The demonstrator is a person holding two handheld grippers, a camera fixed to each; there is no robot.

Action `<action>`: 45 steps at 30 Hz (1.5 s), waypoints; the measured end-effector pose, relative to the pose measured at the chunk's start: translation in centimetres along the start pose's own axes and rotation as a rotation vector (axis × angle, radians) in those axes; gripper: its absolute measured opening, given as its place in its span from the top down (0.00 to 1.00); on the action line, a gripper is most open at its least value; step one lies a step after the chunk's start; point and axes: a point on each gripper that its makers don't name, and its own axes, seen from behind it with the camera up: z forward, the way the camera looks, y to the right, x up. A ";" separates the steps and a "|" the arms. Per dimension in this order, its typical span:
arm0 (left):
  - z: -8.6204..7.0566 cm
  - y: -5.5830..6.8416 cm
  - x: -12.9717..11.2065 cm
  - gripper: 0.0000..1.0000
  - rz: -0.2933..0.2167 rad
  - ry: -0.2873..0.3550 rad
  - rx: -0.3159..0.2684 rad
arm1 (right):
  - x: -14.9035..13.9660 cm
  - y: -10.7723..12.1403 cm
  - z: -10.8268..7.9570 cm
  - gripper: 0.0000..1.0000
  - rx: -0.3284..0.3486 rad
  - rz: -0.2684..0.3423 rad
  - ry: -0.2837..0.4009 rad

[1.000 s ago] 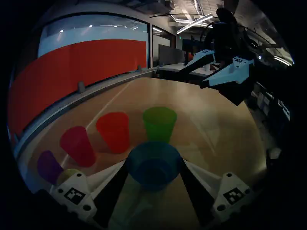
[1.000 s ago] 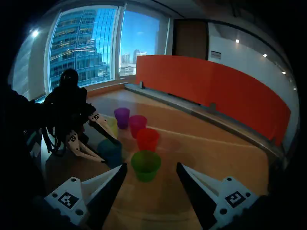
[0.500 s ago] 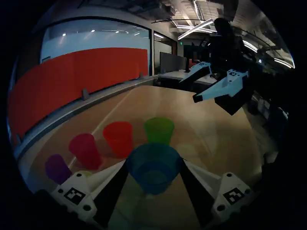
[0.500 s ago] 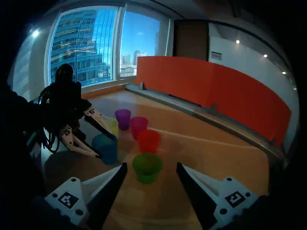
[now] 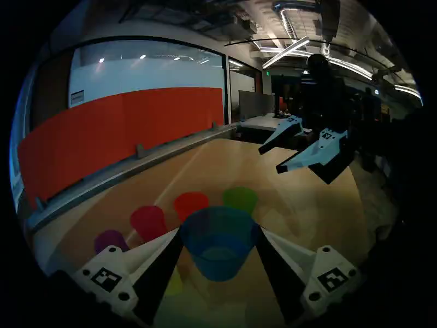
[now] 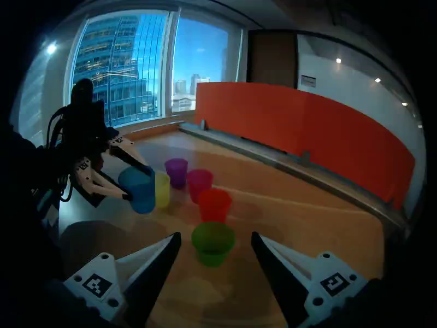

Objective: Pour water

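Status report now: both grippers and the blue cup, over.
Left gripper shut on blue cup, held above table. Right gripper open, empty. Green cup ahead, untouched.

A pale wooden tabletop (image 6: 306, 218) carries five upright plastic cups in a curving row. The green cup (image 6: 213, 242) stands at one end. Just beyond the green cup is the red cup (image 6: 214, 204), then the pink cup (image 6: 199, 183), the purple cup (image 6: 176, 171) and, farthest from it, the yellow cup (image 6: 161, 188).
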 end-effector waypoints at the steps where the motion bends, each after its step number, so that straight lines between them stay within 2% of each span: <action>1: -0.4 -0.2 0.4 0.11 0.002 0.007 0.005 | 0.0 0.0 0.1 0.01 0.001 0.000 0.000; 17: -6.1 -2.6 5.4 0.11 0.029 0.102 0.084 | -1.1 -0.6 1.7 0.01 0.016 -0.004 -0.017; 26: -8.5 -3.6 6.4 0.11 0.031 0.129 0.127 | -2.8 -1.0 3.0 0.01 0.024 0.000 -0.050; 35: -10.3 -4.4 7.2 0.11 0.011 0.152 0.150 | -4.5 -1.4 4.6 0.01 0.026 0.006 -0.080; 45: -12.4 -6.1 7.5 0.11 -0.009 0.165 0.195 | -5.6 -1.0 6.2 0.01 0.016 0.020 -0.099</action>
